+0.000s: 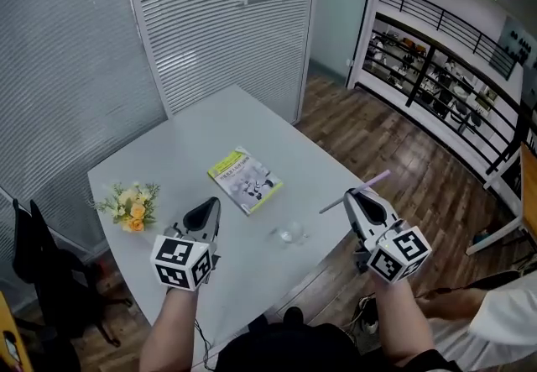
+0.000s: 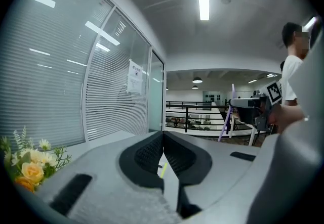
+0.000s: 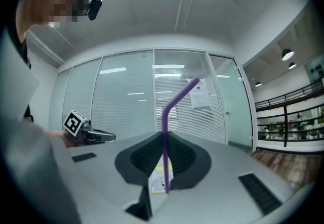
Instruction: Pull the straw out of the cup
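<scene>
Worktop (image 1: 193, 135): white, and it carried all the loose things. Its near edge was cut off behind the person's arms in the head view.

Left gripper (image 1: 215, 204): hung over the worktop between the flowers and the cup. Its jaws were pressed together with nothing between them, as the left gripper view (image 2: 162, 136) showed.

Right gripper (image 1: 351, 192): was held just past the worktop's right edge, above the wooden floor. Its jaws pinched the straw.

Booklet (image 1: 245, 180): yellow-green cover, flat near the worktop's middle. Only a yellow sliver of it showed under the left jaws.

Flowers (image 1: 130, 205): a small yellow and white bunch near the left edge. They were also in the left gripper view (image 2: 28, 165), partly cut off by the picture's rim.

Cup (image 1: 290, 233): small and clear, on the worktop between the two grippers. It had no straw in it.

Straw (image 1: 355, 191): thin and purple, clear of the cup and well apart from it. It crossed the right jaws at a slant. In the right gripper view (image 3: 163, 119) it ran straight up through the jaw tips, then bent right at its top.

Hard to make out: the cup was nearly see-through against the white worktop, so I could not tell whether it stood or lay. The straw's lower end in the head view was thin and faint.
</scene>
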